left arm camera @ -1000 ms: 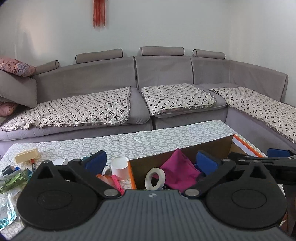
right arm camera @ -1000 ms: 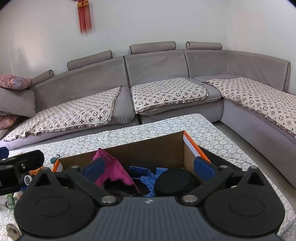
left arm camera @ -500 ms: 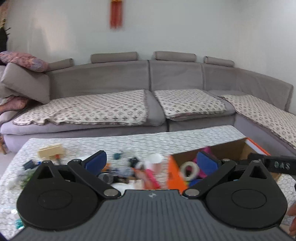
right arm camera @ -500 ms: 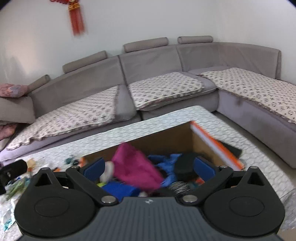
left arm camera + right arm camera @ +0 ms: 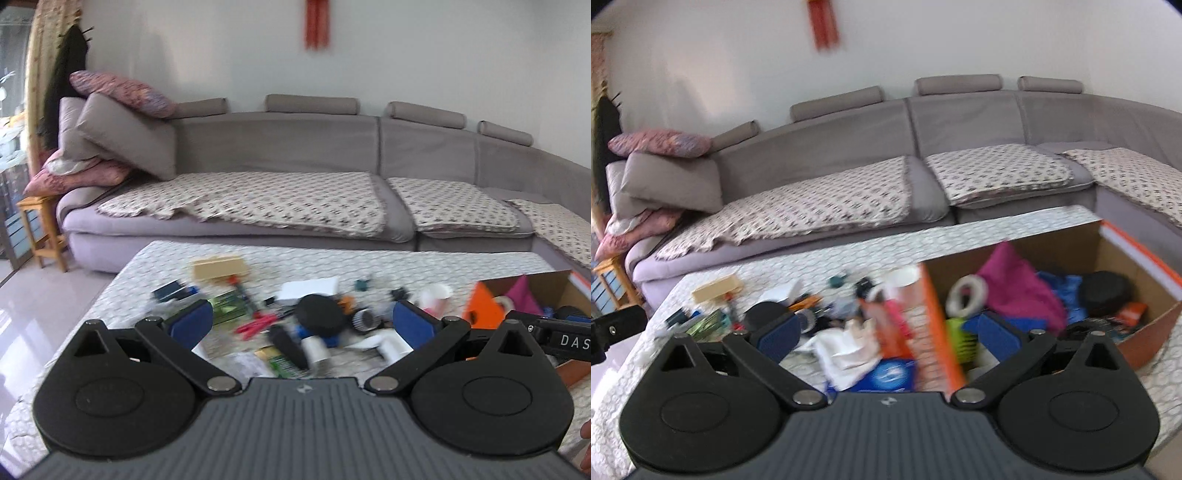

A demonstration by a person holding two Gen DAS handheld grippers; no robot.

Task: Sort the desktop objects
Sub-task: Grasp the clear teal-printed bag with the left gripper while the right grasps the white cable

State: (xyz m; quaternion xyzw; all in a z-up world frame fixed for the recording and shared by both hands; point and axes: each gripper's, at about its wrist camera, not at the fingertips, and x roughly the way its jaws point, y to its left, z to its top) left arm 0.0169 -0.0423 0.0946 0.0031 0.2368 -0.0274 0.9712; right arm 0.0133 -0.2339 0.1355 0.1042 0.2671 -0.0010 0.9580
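Note:
A pile of small desktop objects (image 5: 295,317) lies blurred on the patterned table: a black round lid (image 5: 319,314), a wooden block (image 5: 219,267), a white card (image 5: 310,286). My left gripper (image 5: 301,325) hangs open above the pile, holding nothing. A cardboard box (image 5: 1067,254) with an orange edge stands at the right, holding a magenta cloth (image 5: 1019,284), a tape roll (image 5: 966,291) and a black round case (image 5: 1106,291). My right gripper (image 5: 888,334) is open and empty over the box's left wall, with white cloth (image 5: 846,350) below it.
A grey corner sofa (image 5: 295,177) with patterned cushions runs behind the table. Stacked pillows (image 5: 110,140) sit at its left end, and a small wooden stool (image 5: 40,229) stands on the floor at the left. The table edge (image 5: 110,291) drops to tiled floor.
Both grippers have swung left, away from the box toward the loose pile. Both stay open and empty. The views are motion-blurred.

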